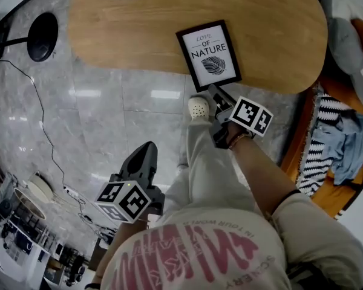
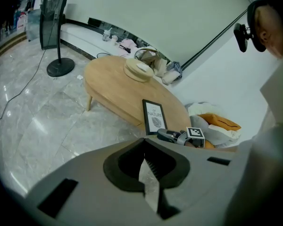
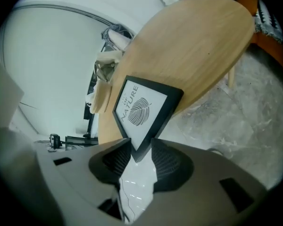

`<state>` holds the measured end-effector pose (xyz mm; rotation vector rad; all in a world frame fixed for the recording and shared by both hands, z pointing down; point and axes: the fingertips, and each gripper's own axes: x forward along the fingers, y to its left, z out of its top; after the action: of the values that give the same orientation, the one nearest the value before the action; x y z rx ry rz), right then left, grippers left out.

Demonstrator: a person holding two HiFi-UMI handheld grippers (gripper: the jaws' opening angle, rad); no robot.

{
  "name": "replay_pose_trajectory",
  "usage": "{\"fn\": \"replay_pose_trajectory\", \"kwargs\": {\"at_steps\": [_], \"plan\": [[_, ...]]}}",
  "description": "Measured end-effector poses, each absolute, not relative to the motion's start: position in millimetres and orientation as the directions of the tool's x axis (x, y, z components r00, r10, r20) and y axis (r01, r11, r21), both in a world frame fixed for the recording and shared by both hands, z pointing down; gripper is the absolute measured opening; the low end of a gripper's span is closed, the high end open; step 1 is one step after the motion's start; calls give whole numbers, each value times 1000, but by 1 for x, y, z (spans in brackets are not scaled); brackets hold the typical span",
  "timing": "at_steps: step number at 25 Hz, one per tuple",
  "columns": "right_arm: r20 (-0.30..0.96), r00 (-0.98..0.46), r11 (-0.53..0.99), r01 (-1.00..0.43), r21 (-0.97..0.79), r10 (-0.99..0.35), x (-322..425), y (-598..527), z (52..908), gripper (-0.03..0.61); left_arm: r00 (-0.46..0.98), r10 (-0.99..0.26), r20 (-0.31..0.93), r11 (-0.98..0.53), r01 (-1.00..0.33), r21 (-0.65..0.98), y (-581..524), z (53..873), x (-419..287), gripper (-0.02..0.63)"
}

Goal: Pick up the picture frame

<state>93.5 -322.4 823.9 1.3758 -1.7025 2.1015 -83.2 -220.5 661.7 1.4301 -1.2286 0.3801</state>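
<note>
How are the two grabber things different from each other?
The right gripper has its jaws apart, with a corner of the picture frame between them; the left gripper has its jaws together on nothing. The right gripper is at the edge of the wooden table; the left gripper hangs over the floor, away from it. Both are grey and carry a cube with square markers.

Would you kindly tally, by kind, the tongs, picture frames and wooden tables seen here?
Tongs: 2 (left tongs, right tongs)
Picture frame: 1
Wooden table: 1
Total: 4
</note>
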Motion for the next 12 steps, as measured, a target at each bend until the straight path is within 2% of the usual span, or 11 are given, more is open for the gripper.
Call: {"fn": "replay_pose_trajectory", "kwargs": {"at_steps": [2, 4, 7, 11, 12], "plan": [[658, -592, -377, -540, -753, -466, 91, -323, 818, 168, 404, -450, 796, 208, -820, 533, -219, 666, -82, 3], [629, -605, -398, -486, -778, -488, 86, -320, 811, 261, 407, -451, 794, 211, -816, 538, -218, 668, -83, 3], [652, -578, -452, -470, -758, -491, 89, -308, 817, 309, 404, -448, 798, 211, -819, 533, -211, 671, -86, 3], [682, -520, -544, -418, -728, -514, 97, -309, 843, 403, 386, -448, 807, 239, -818, 523, -198, 675, -95, 3], [679, -514, -551, -403, -730, -523, 96, -312, 847, 405, 381, -446, 810, 245, -818, 520, -195, 675, -97, 3]]}}
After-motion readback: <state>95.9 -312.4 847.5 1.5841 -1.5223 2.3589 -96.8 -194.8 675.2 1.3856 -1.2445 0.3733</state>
